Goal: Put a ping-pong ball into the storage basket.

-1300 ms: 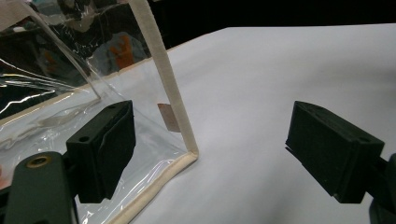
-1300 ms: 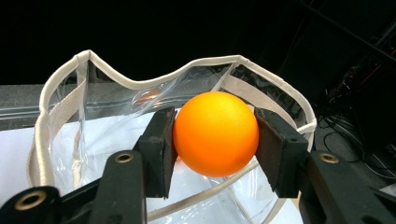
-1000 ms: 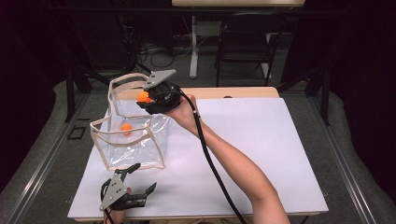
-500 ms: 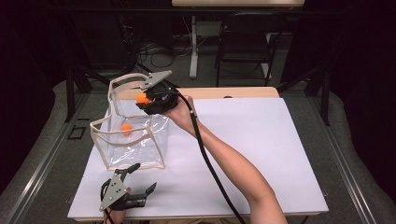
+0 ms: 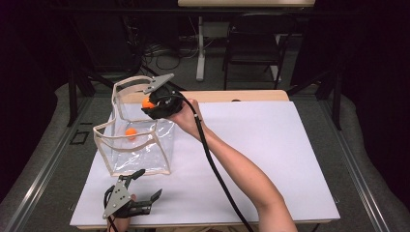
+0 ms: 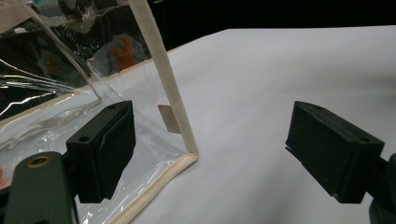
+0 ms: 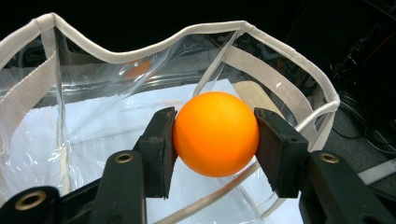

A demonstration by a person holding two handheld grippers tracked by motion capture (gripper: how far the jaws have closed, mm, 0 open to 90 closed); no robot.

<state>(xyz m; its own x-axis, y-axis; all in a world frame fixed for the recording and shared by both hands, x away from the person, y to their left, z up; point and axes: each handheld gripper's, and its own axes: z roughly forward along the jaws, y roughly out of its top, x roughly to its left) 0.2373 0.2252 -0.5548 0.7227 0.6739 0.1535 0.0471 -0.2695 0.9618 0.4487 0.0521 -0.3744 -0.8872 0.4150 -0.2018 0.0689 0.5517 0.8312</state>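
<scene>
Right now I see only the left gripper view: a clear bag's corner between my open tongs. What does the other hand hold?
Observer: The right tongs are shut on an orange ball.
Operator: Is it above the bag?
Observer: Yes, in the high view it hangs over the open top of the clear bag, near the far rim.
Operator: Is the bag empty?
Observer: No, a second ball lies inside.

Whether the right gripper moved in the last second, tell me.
No: right gripper holds its place over the clear bag, orange ball still clamped.
</scene>
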